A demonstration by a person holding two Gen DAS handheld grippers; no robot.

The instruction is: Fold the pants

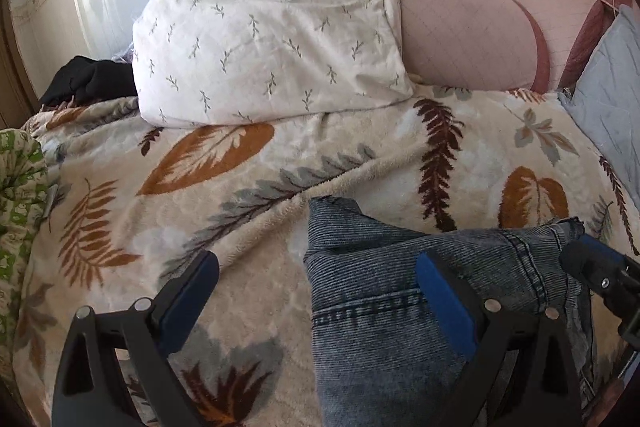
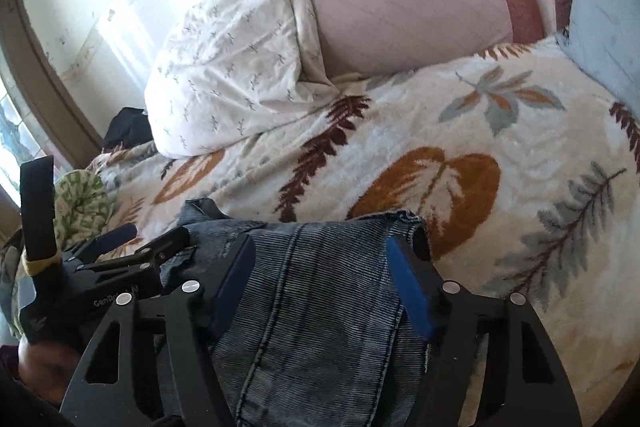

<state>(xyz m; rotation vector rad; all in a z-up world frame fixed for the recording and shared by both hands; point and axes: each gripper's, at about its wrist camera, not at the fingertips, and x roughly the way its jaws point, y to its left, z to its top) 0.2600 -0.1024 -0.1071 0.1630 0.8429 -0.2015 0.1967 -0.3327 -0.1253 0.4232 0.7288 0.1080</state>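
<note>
Blue-grey denim pants [image 1: 384, 291] lie bunched on a leaf-patterned fleece blanket [image 1: 224, 187] at the near edge of the bed. My left gripper [image 1: 320, 279] is open; its right finger rests on the denim, its left finger is over bare blanket. My right gripper [image 2: 320, 267] is open, with both blue-padded fingers straddling the pants [image 2: 320, 307] along a stitched seam. The right gripper's tip also shows at the right edge of the left wrist view [image 1: 592, 263]. The left gripper shows at the left of the right wrist view [image 2: 120, 259].
A folded white duvet with leaf sprigs [image 1: 272, 31] and a pink quilted pillow [image 1: 468, 39] lie at the head of the bed. A black garment [image 1: 88, 79] lies far left, a green-patterned cloth [image 1: 20, 187] at the left edge, a grey-blue cushion [image 1: 612, 95] at right.
</note>
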